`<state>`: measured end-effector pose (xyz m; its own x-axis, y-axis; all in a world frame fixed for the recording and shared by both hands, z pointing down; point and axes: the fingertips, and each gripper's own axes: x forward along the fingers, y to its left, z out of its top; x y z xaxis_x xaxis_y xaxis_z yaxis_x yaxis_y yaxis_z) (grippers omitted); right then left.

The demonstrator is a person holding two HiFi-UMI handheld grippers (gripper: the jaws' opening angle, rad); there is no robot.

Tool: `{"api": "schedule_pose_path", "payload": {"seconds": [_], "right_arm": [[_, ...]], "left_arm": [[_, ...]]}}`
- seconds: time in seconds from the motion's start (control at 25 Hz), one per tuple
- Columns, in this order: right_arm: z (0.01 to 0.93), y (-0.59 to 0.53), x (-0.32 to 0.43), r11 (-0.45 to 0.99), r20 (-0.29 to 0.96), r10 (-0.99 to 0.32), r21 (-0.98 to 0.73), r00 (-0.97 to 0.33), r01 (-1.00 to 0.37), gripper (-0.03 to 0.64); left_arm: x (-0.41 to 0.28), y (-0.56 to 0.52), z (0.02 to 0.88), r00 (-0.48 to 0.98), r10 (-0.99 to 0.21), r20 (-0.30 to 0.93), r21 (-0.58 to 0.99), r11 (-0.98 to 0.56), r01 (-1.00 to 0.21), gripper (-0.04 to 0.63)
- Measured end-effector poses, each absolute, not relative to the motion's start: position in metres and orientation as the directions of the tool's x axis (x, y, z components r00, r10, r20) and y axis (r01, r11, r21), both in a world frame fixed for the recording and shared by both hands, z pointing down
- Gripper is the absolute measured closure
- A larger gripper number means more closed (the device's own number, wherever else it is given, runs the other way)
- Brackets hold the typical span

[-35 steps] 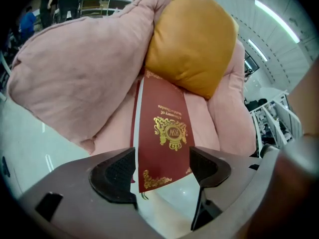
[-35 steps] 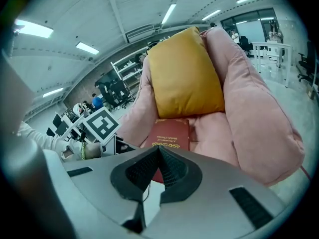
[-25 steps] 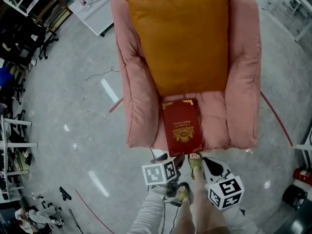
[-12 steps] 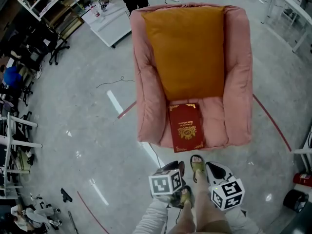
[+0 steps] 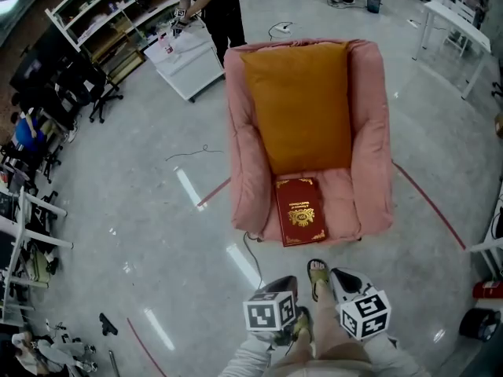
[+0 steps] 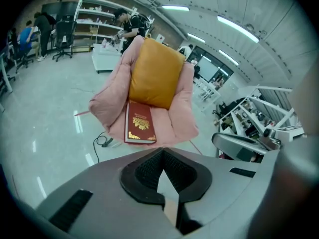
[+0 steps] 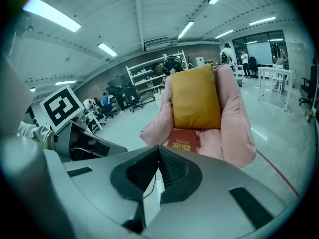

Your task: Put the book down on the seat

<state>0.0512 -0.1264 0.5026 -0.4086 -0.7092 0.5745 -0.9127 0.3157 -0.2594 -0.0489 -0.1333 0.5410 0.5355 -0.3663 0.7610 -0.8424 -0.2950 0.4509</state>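
A dark red book (image 5: 300, 212) with gold print lies flat on the front of the seat of a pink armchair (image 5: 371, 140), below its orange back cushion (image 5: 302, 104). Nothing touches the book. Both grippers hang low by the person's legs, well short of the chair. The left gripper (image 5: 284, 283) is shut with nothing in it, its pads meeting in the left gripper view (image 6: 163, 153). Beside it, the right gripper (image 5: 343, 277) is shut and empty too (image 7: 158, 151). The book (image 6: 139, 127) shows ahead of each gripper (image 7: 183, 139).
A black cable (image 5: 251, 246) trails on the floor by the chair's front left corner. The person's sandalled foot (image 5: 316, 270) stands between the grippers. A white table (image 5: 187, 57) with a person stands behind the chair; shelves line the left; red floor lines (image 5: 428, 203) run alongside.
The person and both grippers have backed away from the armchair, which now looks smaller and farther. The book stays on the seat. The left jaws have closed.
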Motion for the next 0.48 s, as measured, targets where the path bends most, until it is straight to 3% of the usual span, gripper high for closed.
{"api": "schedule_pose_path", "payload": {"seconds": [0.48], "right_arm": [[0.456,-0.065,0.021,0.396,0.515,-0.728,-0.222,-0.452,-0.891,0.612]], "left_arm": [[-0.067,-0.074,0.482,0.572,-0.421,0.704,0.436,-0.381,-0.816,0.589]]}}
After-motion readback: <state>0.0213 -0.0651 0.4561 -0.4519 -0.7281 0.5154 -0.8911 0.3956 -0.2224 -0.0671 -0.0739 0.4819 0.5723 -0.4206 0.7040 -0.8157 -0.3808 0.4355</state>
